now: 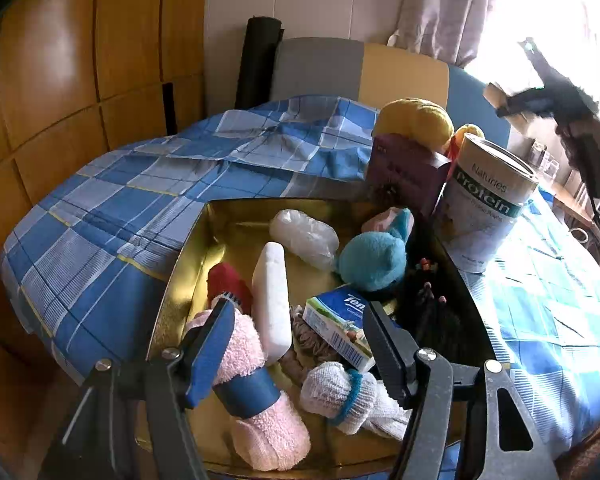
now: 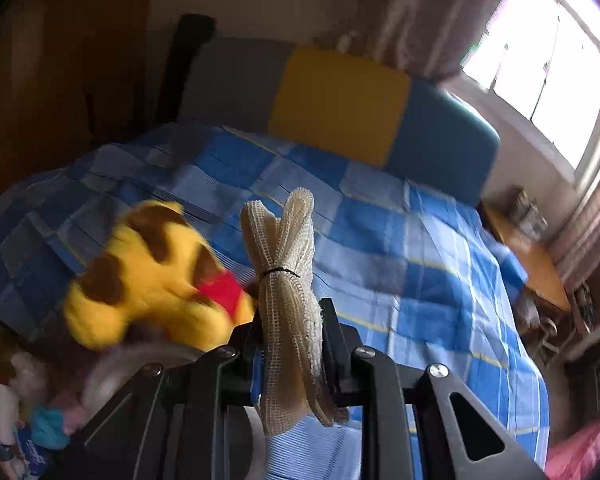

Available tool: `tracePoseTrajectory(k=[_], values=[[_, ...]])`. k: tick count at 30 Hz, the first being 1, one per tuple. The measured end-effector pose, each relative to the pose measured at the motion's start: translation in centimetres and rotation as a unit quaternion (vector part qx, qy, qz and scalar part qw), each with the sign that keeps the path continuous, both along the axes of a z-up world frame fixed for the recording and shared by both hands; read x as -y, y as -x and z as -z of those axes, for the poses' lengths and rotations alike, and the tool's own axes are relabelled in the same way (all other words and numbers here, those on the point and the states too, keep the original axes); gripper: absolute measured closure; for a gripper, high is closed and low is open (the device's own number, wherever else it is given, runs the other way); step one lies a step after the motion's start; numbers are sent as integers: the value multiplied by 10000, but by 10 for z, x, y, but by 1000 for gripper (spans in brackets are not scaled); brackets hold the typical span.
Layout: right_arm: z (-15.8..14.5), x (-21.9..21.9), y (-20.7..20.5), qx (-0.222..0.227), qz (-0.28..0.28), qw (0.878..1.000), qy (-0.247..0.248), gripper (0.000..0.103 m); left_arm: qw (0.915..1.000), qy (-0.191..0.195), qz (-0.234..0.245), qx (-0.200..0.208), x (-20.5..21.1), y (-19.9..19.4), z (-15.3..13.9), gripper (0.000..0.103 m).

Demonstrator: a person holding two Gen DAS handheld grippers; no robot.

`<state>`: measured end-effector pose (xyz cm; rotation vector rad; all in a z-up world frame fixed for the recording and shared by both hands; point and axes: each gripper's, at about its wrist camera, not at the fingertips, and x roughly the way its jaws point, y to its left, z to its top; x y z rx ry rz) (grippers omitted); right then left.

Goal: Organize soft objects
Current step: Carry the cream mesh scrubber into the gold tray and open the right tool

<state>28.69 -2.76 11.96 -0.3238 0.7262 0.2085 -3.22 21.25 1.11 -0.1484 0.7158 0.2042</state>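
On the blue checked bedspread (image 1: 112,216) sits a shallow gold tin tray (image 1: 180,280), and most of the sorting already looks done: lying in it are a pink rolled towel banded in blue (image 1: 256,396), a white knitted roll with a teal band (image 1: 340,394), a white foam block (image 1: 272,300), a red soft piece (image 1: 228,284), a clear plastic-wrapped bundle (image 1: 304,236), a teal plush toy (image 1: 372,256), a pack of tissues (image 1: 336,320) and some dark hair ties (image 1: 432,304). Just beyond the tray's far corner stand a purple box (image 1: 408,172) and a protein powder tin (image 1: 488,204), hard things that likely stay out, with a yellow plush toy (image 1: 416,120) behind them, apparently not yet gathered. Over the near end of the tray the left gripper (image 1: 300,344) hovers with its jaws apart and nothing pressed between them. Raised above the bed, the right gripper (image 2: 290,344) is clamped tight on a cream gauze bandage roll (image 2: 288,276) tied with a black band, carried in the air and well clear of the tray. By my reading, what remains is to bring that bandage into the tray and then fetch the yellow plush; blur hides anything else at the lower left of the right wrist view
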Motion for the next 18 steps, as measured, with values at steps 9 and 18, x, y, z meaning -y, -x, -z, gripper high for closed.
tracePoseTrajectory(k=[9,18], values=[[-23,-80,53,275,-1306,9907,-250,81,10000,67,-52,-14,-2,1,4,36],[17,-134,113,-317,-2216,9734,-497,81,9999,79,-124,20,-7,6,3,36]])
